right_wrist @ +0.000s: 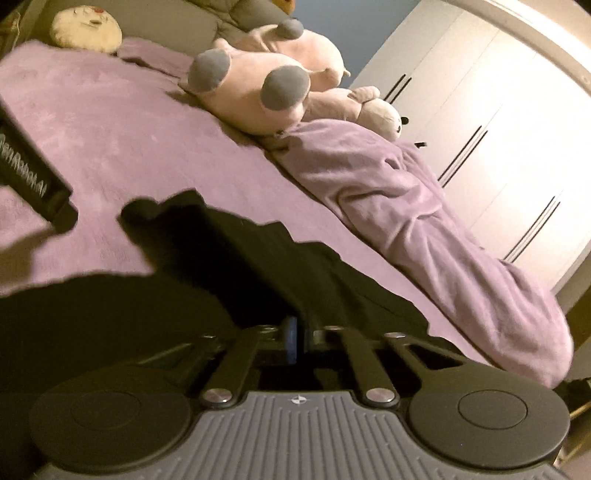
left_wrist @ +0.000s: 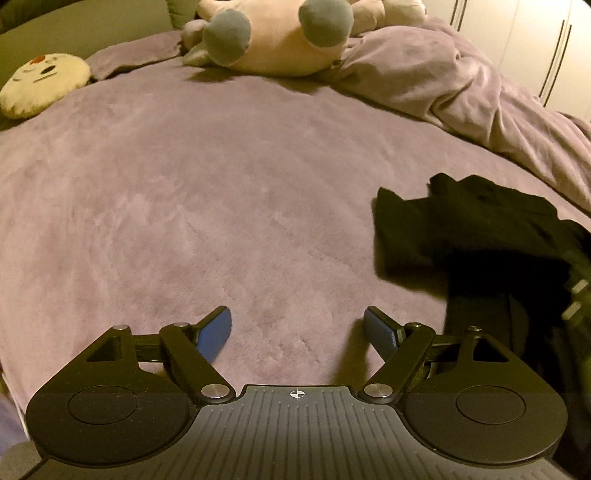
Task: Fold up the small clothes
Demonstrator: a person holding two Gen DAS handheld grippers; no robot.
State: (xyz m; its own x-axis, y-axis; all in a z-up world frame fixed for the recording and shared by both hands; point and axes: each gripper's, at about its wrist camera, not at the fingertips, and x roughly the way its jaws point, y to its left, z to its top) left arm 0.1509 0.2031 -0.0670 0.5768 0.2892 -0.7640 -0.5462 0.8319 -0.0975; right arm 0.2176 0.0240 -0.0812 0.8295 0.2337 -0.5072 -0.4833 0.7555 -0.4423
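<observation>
A black garment [left_wrist: 469, 232] lies crumpled on the purple bed cover [left_wrist: 221, 192], to the right of my left gripper. My left gripper [left_wrist: 297, 334] is open and empty, low over bare cover, its blue pads [left_wrist: 214, 334] wide apart. In the right wrist view my right gripper [right_wrist: 301, 338] is shut on the black garment [right_wrist: 221, 266], which spreads ahead and to the left of the fingers and hides most of them. The other gripper's black body [right_wrist: 33, 173] shows at the left edge of that view.
A large pink plush with grey feet [left_wrist: 280, 33] lies at the far side of the bed. A round cream face cushion [left_wrist: 40, 83] sits far left. A bunched purple blanket [right_wrist: 424, 221] runs along the right side. White wardrobe doors [right_wrist: 498, 129] stand beyond.
</observation>
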